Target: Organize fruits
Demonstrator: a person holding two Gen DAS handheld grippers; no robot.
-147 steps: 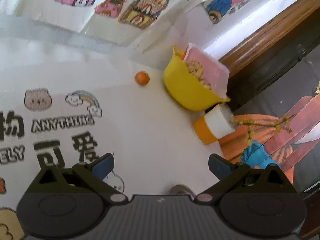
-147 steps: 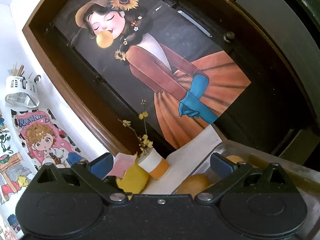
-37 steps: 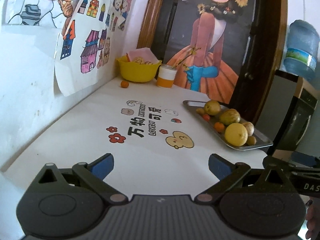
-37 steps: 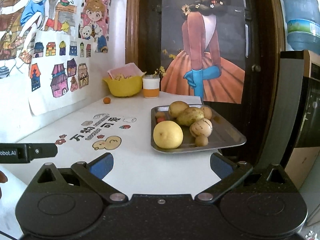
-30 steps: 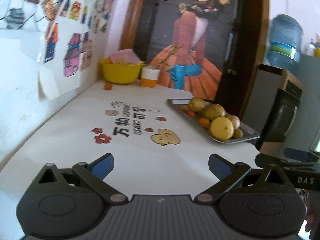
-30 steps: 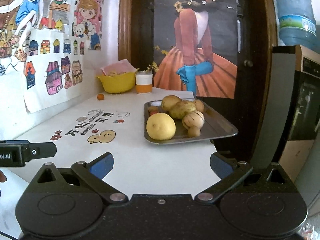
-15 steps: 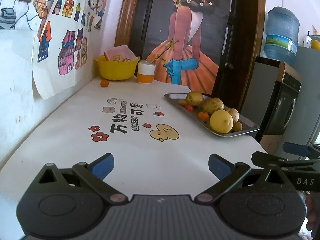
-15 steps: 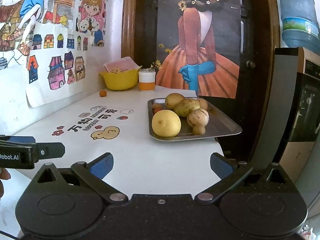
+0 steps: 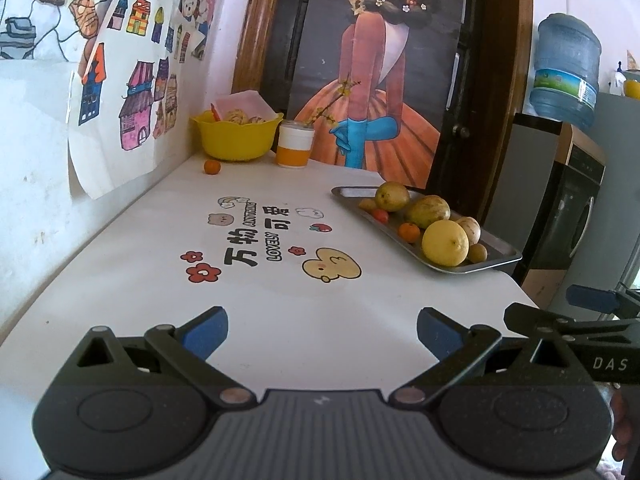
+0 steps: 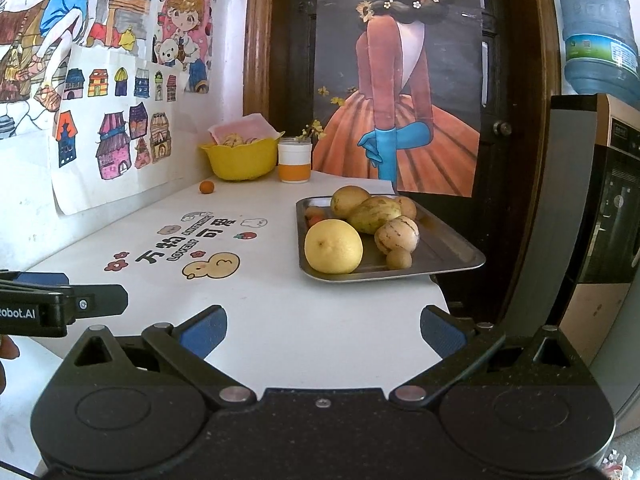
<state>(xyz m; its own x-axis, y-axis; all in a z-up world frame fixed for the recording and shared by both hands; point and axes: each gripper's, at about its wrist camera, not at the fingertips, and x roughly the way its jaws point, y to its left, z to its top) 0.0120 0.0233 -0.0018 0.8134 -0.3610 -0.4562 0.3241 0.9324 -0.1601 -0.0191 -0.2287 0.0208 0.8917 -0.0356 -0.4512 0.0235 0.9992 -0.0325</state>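
Observation:
A metal tray point(image 9: 496, 257) point(image 10: 448, 248) at the table's right edge holds several fruits: a large yellow citrus point(image 9: 445, 242) point(image 10: 333, 246), striped melons point(image 10: 397, 234), a small orange point(image 9: 409, 232) and a small red fruit point(image 9: 380, 216). One small orange point(image 9: 212, 167) point(image 10: 206, 187) lies alone on the table near the yellow bowl point(image 9: 236, 136) point(image 10: 242, 160). My left gripper point(image 9: 322, 332) is open and holds nothing, over the table's near end. My right gripper point(image 10: 323, 330) is open too, at the near right corner, well short of the tray.
An orange-and-white cup point(image 9: 294, 145) point(image 10: 294, 160) stands beside the bowl at the far end. A white printed cloth point(image 9: 256, 236) covers the table. Drawings hang on the left wall point(image 9: 120, 80). A cabinet point(image 10: 600, 208) and water bottle point(image 9: 566, 72) are at the right.
Both grippers have pulled back from the far end of the table to its near end and levelled out. In the last second the views shifted only slightly. Both stay open.

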